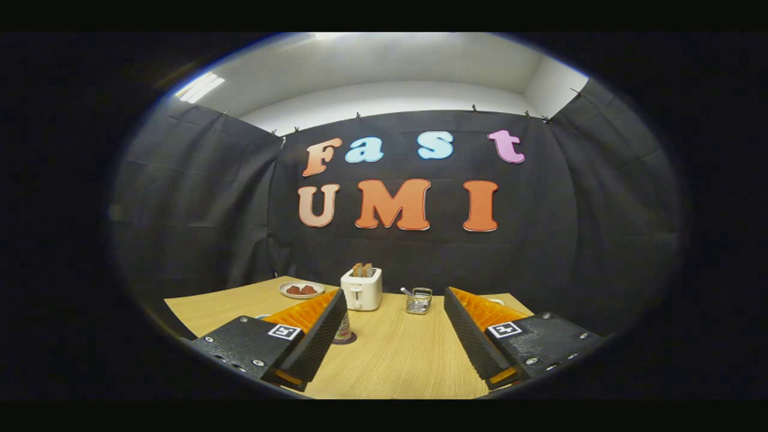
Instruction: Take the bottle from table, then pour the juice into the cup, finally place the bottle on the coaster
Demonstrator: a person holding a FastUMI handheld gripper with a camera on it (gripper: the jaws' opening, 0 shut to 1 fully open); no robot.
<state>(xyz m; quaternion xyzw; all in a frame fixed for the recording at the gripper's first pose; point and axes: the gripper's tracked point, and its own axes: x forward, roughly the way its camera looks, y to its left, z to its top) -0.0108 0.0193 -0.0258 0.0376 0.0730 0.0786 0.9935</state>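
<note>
Gripper (393,300) spread wide, holding nothing, above table (396,360); toaster (361,288) beyond it, bottle (343,329) behind its left finger.

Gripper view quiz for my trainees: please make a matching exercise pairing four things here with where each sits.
Things:
1. toaster
2. plate
3. wire basket
4. gripper

Places:
A. beside the toaster, at the table's far edge, holding reddish food
B. fingers apart over bare table
C. beyond the fingers, slices sticking out on top
D. just ahead of one finger, holding a utensil

Pairs: 1-C, 2-A, 3-D, 4-B
</note>
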